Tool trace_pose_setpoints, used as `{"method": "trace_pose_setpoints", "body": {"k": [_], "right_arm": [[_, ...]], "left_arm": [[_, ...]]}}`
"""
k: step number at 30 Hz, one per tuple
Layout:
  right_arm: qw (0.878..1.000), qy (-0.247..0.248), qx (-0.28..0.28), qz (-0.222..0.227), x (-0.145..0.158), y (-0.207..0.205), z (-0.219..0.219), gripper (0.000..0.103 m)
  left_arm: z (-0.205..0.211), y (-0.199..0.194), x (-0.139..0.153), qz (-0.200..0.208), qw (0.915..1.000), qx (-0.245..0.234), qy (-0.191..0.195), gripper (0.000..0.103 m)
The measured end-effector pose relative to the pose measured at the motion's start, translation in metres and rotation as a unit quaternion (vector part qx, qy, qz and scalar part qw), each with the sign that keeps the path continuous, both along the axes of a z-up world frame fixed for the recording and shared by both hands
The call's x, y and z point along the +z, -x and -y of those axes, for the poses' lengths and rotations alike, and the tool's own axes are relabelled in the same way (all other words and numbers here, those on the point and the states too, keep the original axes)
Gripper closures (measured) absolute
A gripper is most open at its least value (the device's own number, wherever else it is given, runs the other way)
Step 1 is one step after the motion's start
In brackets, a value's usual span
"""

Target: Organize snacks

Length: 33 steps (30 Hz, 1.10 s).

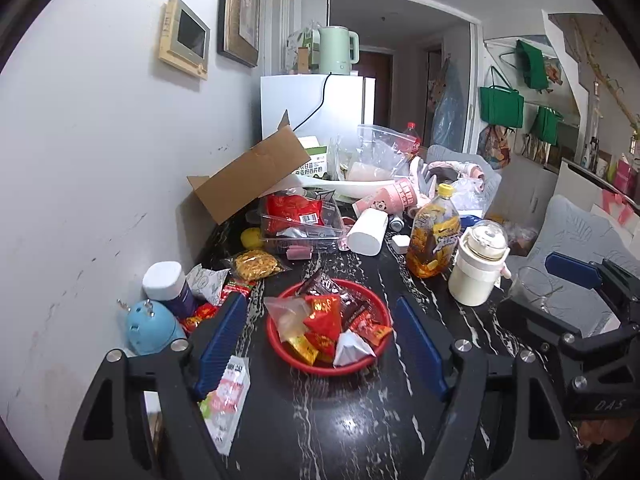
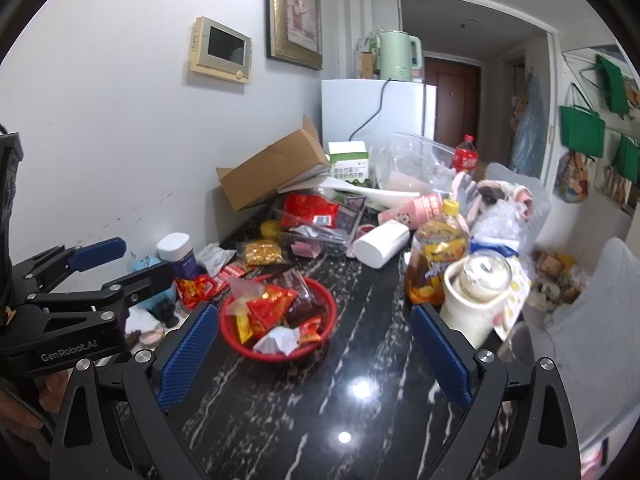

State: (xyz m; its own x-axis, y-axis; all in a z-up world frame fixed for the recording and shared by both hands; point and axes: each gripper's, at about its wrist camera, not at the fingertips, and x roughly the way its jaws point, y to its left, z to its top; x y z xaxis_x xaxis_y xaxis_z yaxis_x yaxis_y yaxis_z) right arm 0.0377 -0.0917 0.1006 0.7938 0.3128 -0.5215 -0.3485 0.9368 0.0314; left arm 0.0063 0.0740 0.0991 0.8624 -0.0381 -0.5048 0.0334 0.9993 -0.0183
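Observation:
A red bowl (image 1: 385,320) (image 2: 329,320) heaped with wrapped snacks sits on the black marbled table (image 1: 352,424) (image 2: 340,392). My left gripper (image 1: 320,302) hovers above the table just short of the bowl, open, nothing between its blue pads. A pink-and-white packet (image 1: 228,396) lies by its left finger. My right gripper (image 2: 314,312) is open wide and holds nothing, with the bowl ahead on its left. The left gripper (image 2: 148,258) also shows at the left of the right wrist view. Loose red packets (image 1: 200,316) (image 2: 196,286) and a yellow snack bag (image 1: 256,264) (image 2: 262,252) lie left of the bowl.
A wall runs along the table's left. A blue toy (image 1: 150,324) and a white-lidded jar (image 1: 164,280) stand near it. An oil bottle (image 1: 434,236) (image 2: 438,252), a white jug (image 1: 478,268) (image 2: 476,300) and a glass (image 1: 534,286) crowd the right. Behind lie a clear box (image 1: 296,216) and a cardboard box (image 1: 248,172).

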Motion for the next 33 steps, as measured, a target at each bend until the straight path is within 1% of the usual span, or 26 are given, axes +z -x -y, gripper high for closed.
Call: {"method": "trace_pose_setpoints", "body": {"k": [8, 19, 28, 33], "right_arm": [[1.0, 0.007, -0.018, -0.016, -0.022, 0.027, 0.005, 0.005], [0.999, 0.005, -0.018, -0.044, -0.052, 0.05, 0.009, 0.005], [0.999, 0.005, -0.015, -0.045, -0.056, 0.055, 0.008, 0.005], [0.999, 0.002, -0.014, -0.046, -0.055, 0.054, 0.009, 0.005]], "left_arm": [[0.006, 0.032, -0.018, -0.008, 0.9999, 0.008, 0.0, 0.027], [0.013, 0.052, -0.045, -0.039, 0.9992, 0.007, 0.011, 0.027], [0.011, 0.055, -0.048, -0.045, 0.9987, 0.012, 0.021, 0.027], [0.011, 0.055, -0.048, -0.044, 0.9988, 0.014, 0.016, 0.027]]}}
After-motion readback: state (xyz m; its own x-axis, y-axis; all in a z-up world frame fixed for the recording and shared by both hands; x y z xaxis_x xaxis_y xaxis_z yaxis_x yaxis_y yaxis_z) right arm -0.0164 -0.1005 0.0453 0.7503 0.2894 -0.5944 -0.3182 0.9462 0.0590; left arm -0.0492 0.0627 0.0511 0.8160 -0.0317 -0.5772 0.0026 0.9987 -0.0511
